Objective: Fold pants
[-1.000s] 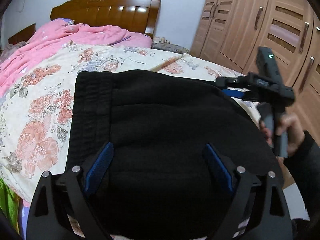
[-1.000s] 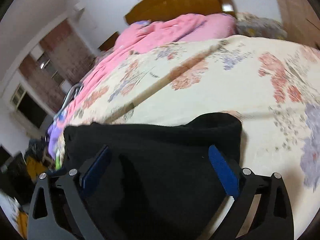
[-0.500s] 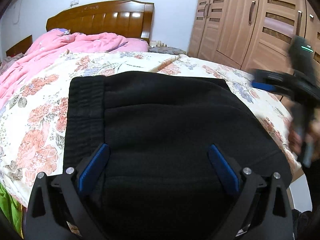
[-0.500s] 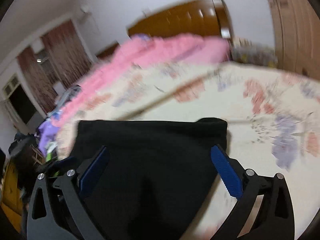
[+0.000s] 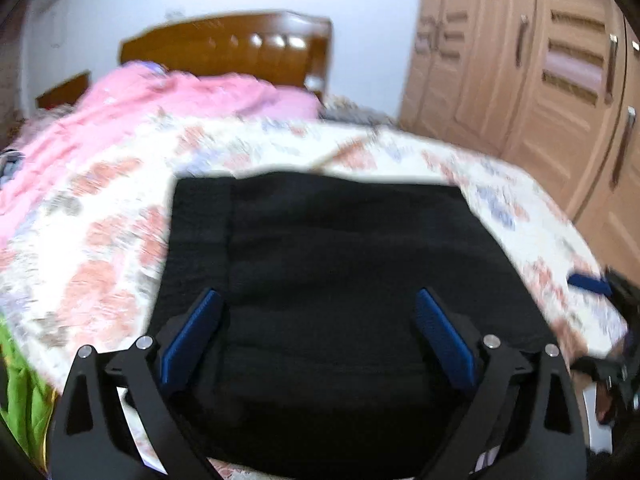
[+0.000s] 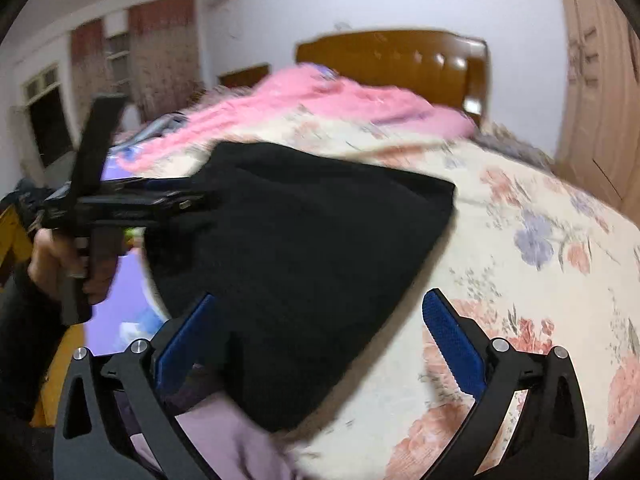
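The black pants [image 5: 332, 280] lie folded into a flat block on the floral bedspread [image 5: 100, 240], waistband to the left in the left wrist view. My left gripper [image 5: 316, 300] hovers over their near edge, open, its blue pads wide apart and touching nothing. In the right wrist view the pants [image 6: 312, 240] sit left of centre. My right gripper [image 6: 320, 300] stands open above their right corner with nothing between its pads. The left gripper [image 6: 196, 196] shows side-on there, held by a hand [image 6: 44, 256]. The right gripper's blue pad [image 5: 592, 284] peeks in at the right edge of the left wrist view.
A pink quilt [image 5: 180, 96] is bunched at the head of the bed below a wooden headboard [image 5: 240, 44]. Wardrobe doors [image 5: 540, 80] stand close on the right. Green cloth [image 5: 20, 392] hangs at the bed's near left edge, and lilac cloth [image 6: 224, 440] lies under the right gripper.
The right gripper has swung away to the right and rolled, dropping to the lower right edge of the left view. The left gripper has drawn back a little. Both stay open.
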